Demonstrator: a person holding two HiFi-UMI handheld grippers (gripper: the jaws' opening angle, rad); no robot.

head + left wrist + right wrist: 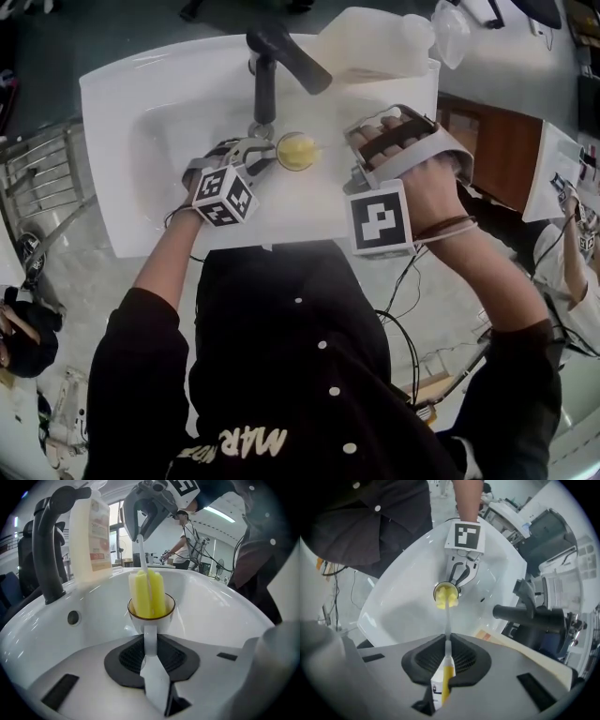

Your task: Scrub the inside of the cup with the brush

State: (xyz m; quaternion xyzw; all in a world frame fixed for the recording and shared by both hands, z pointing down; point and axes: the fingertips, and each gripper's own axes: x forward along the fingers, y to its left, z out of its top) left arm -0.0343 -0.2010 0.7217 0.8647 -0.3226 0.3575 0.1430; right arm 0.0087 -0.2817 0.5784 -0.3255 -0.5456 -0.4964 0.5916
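White porcelain is surrounding the work: a sink (178,103) with a black faucet (272,56) at its back rim and a pale bottle (91,536) standing beside the faucet. The cup (297,151), white with a brown rim, is sitting upright inside the basin, just in front of the faucet's base. The left tongs (150,644) are clenching the cup's white handle, which is running straight between the dark pads in the left gripper view. The right tongs (446,644) are grasping the brush (149,595) by its white and yellow handle and are pointing steeply down from above the cup. The thin stem is reaching from them down to the cup. The brush's yellow sponge head is standing inside the cup, its upper part sticking out above the rim. Whether the cup is touching the basin floor cannot be told.
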